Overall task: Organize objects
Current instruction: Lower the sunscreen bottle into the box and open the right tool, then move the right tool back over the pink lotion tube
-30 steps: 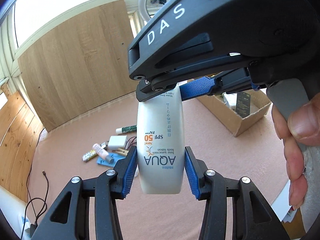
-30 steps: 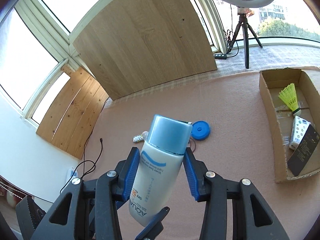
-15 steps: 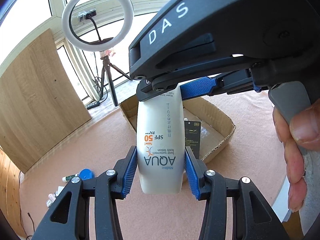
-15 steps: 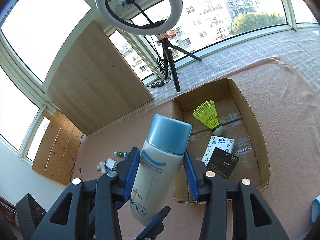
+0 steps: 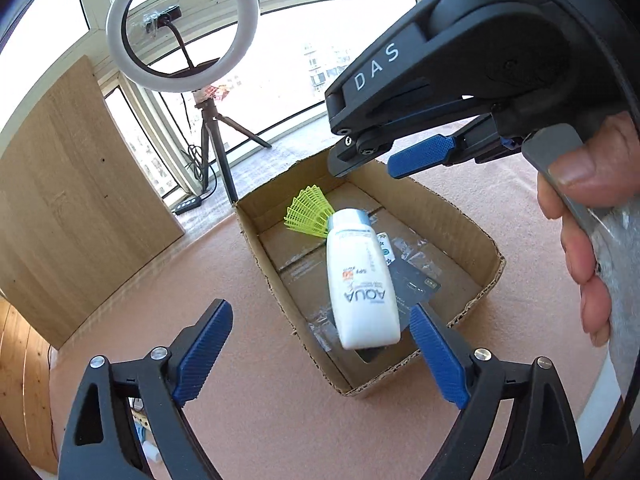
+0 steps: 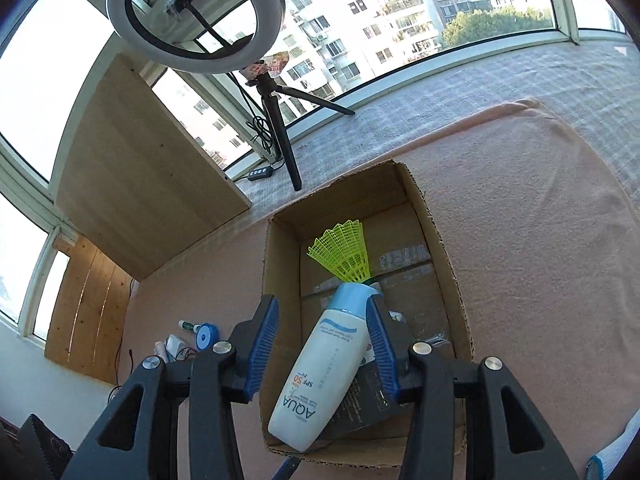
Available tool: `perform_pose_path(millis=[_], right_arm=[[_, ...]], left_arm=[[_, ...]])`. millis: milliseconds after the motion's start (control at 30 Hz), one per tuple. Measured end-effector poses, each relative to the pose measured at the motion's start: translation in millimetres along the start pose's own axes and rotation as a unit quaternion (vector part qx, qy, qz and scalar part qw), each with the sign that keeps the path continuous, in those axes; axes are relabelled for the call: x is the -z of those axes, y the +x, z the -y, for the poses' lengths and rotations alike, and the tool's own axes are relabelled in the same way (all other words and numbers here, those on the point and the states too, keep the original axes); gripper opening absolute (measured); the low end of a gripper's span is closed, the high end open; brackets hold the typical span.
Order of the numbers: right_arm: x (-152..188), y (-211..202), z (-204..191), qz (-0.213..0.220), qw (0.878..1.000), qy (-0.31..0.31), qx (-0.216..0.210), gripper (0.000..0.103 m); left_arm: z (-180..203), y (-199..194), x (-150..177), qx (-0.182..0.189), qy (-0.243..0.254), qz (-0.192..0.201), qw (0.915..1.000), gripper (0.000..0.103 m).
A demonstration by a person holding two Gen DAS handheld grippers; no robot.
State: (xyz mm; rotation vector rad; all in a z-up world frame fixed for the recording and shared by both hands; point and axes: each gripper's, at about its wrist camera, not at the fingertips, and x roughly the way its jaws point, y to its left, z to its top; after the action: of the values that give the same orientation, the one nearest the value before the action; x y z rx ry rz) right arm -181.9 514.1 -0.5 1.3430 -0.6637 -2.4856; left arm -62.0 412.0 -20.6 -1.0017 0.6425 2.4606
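Hovering over the cardboard box [image 5: 472, 216], both grippers. Left gripper [image 5: 320, 354] gaping wide, gripping nothing. Right gripper [image 6: 322, 346] also spread apart w/ sunscreen bottle [image 6: 320, 376] between the pads, contact unclear. Bottle sitting inside box, tilted, cap end near yellow shuttlecock [image 5: 308, 212], resting atop black card [image 5: 414, 284]. Ring light [image 6: 196, 20] standing behind box.

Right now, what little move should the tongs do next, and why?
Probably lift both tongs away and head back for another item. The sunscreen bottle lies in the cardboard box, and the left tongs and right tongs are both open, gripping nothing. More small items wait on the pink mat.
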Motion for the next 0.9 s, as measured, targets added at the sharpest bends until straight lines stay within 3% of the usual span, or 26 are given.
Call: perform_pose_path(millis=[233, 400, 633, 900], right_arm=[[9, 6, -28, -0.004, 1.0, -0.004, -0.004, 0.047], [36, 22, -96, -0.016, 0.999, -0.046, 0.003, 0.055], [97, 75, -207, -0.054, 0.995, -0.086, 0.027, 0.056], [152, 130, -279, -0.099, 0.989, -0.086, 0.063, 0.056]], left_arm=[[-55, -39, 44, -0.018, -0.055, 0.001, 0.9983, 0.092], [-119, -79, 98, -0.018, -0.102, 0.013, 0.9945, 0.093], [-213, -128, 182, -0.018, -0.164, 0.031, 0.9858, 0.096], [-279, -155, 256, -0.014, -0.21, 0.051, 0.9762, 0.098]])
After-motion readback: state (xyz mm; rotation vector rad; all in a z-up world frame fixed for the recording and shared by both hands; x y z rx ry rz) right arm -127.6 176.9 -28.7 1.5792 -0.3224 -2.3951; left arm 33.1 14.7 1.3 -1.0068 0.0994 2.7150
